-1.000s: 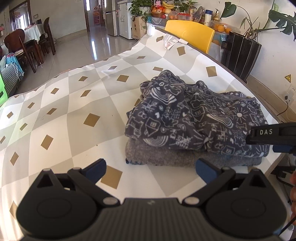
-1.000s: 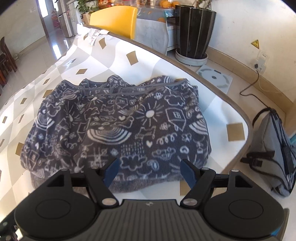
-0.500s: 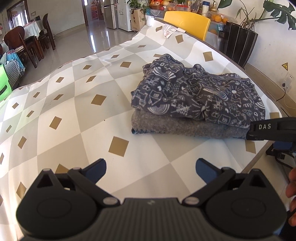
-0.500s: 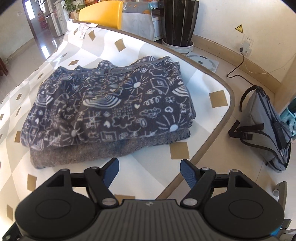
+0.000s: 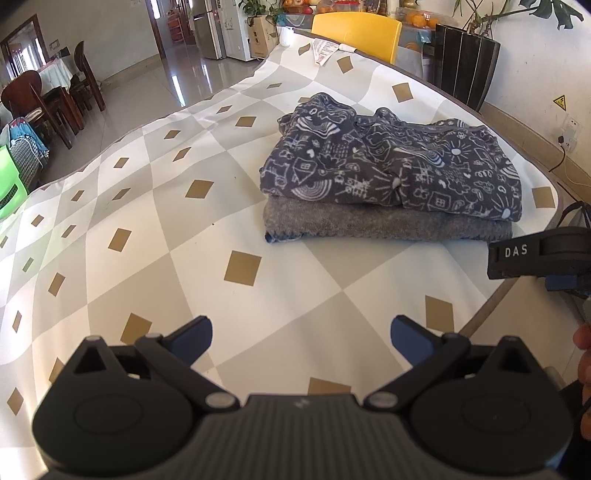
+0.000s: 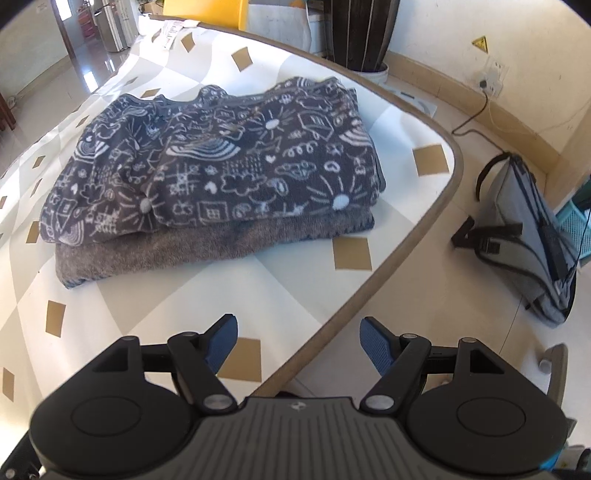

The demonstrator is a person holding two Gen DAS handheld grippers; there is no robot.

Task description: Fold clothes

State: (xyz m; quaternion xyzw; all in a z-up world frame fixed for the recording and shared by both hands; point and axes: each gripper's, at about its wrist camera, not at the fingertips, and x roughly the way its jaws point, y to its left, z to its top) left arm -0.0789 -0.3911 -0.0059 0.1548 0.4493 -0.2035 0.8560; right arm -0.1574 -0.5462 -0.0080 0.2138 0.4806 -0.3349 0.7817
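A folded dark garment with white doodle print [image 5: 391,166] [image 6: 229,162] lies on top of a folded grey fleece piece [image 5: 384,223] [image 6: 177,251], stacked near the right end of the table [image 5: 155,206] [image 6: 207,295]. My left gripper [image 5: 301,341] is open, well back from the stack, with only tablecloth between its fingers. My right gripper [image 6: 298,345] is open too, hanging over the table's rounded edge, nothing between its blue pads. In the left wrist view the right gripper's black body [image 5: 539,254] shows at the right, beside the stack.
The tablecloth has a grey, white and gold diamond pattern. A yellow chair [image 5: 356,31] stands at the far end, a dark planter [image 5: 465,62] beyond the edge. A grey backpack [image 6: 532,236] lies on the floor at the right. Dining chairs [image 5: 40,99] stand far left.
Both grippers have drawn back from the folded stack, which now looks smaller and farther away. Both stayed open. The stack has not moved.
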